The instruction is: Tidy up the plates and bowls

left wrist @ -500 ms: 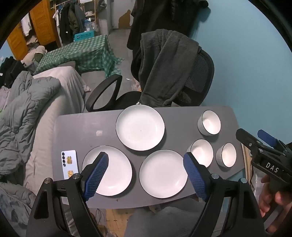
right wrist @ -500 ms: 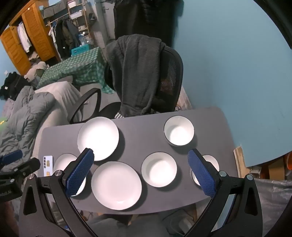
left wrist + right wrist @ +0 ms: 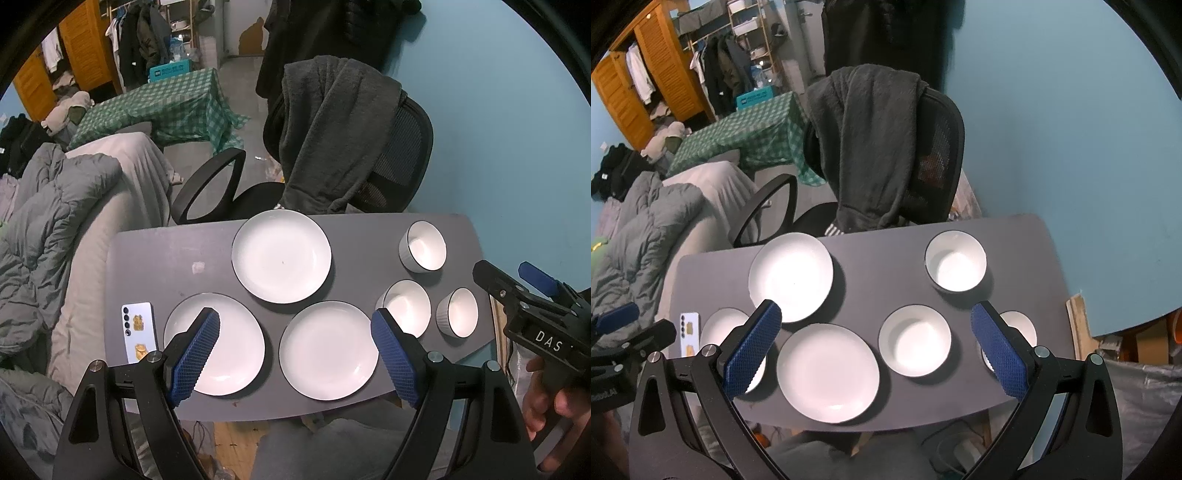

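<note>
The left gripper's (image 3: 295,347) blue pads (image 3: 195,356) are standing wide apart, gripping nothing, and hanging well above the table (image 3: 155,258). Seen between them, the near plate (image 3: 328,350) is lying on the grey top; the left pad is overlapping the left plate (image 3: 229,354) in view (no contact, the plate is far below), and the right pad is crossing the edge of the middle bowl (image 3: 408,306).

The right gripper (image 3: 875,347) is likewise hanging spread and empty above the table. Between its pads (image 3: 751,349) the near plate (image 3: 827,373) and the middle bowl (image 3: 915,340) are sitting side by side, just apart. Its right pad is hiding part of the ribbed bowl (image 3: 1021,326); its left pad is covering part of the left plate (image 3: 720,330).

Farther out, the far plate (image 3: 281,255) is resting near the table's back edge, and the far bowl (image 3: 424,245) is sitting alone toward the right rear corner. A phone (image 3: 138,330) is lying face down just beside the left plate. Behind the table a chair (image 3: 402,162) is carrying a dark garment (image 3: 332,133). A hand (image 3: 546,398) is showing at the left view's right edge, holding the right gripper's handle.
</note>
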`<state>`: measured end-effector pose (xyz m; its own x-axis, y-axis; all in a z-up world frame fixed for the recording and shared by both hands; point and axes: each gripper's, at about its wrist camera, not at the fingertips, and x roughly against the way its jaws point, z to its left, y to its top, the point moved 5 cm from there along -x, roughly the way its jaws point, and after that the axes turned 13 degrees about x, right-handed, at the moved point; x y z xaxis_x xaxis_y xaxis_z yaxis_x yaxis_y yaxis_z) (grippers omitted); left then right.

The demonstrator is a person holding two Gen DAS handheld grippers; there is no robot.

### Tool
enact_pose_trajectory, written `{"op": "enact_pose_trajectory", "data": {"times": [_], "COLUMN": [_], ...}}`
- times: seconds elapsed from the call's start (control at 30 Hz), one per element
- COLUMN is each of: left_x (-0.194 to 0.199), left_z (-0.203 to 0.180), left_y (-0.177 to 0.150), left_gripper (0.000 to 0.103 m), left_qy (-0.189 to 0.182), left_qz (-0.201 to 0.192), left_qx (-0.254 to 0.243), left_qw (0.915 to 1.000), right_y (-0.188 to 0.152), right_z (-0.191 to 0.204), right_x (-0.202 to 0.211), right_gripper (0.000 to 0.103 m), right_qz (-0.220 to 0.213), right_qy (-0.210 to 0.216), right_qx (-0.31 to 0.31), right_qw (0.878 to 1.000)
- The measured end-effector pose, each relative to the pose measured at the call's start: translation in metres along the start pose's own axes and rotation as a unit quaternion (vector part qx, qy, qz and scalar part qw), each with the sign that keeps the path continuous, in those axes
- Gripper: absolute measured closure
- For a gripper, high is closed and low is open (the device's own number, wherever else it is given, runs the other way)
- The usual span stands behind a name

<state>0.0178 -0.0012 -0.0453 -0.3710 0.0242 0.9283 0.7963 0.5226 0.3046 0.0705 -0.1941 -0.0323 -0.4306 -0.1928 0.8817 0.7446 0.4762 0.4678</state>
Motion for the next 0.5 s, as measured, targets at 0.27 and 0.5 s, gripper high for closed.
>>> {"op": "enact_pose_trajectory", "data": {"times": [0.27,0.5], "left_x": [-0.0012,-0.0015], "left_z": [-0.0017,-0.0022], "left_y": [0.0024,0.0027], "left_gripper": [0.018,0.018], "left_qy": [0.002,0.001], "left_qz": [0.001,0.002], "left_qx": [0.0,-0.001], "left_qw": [1.0,1.0], "right_y": [-0.0005,0.0014], "right_z": [-0.0006,0.0019], "right_x": [-0.0068,-0.0054], "right_gripper": [0.002,0.002], "right_qz": [0.003,0.004], "right_qy": [0.001,0.003], "right_qx": [-0.002,-0.002], "right_qw": [1.0,1.0]}}
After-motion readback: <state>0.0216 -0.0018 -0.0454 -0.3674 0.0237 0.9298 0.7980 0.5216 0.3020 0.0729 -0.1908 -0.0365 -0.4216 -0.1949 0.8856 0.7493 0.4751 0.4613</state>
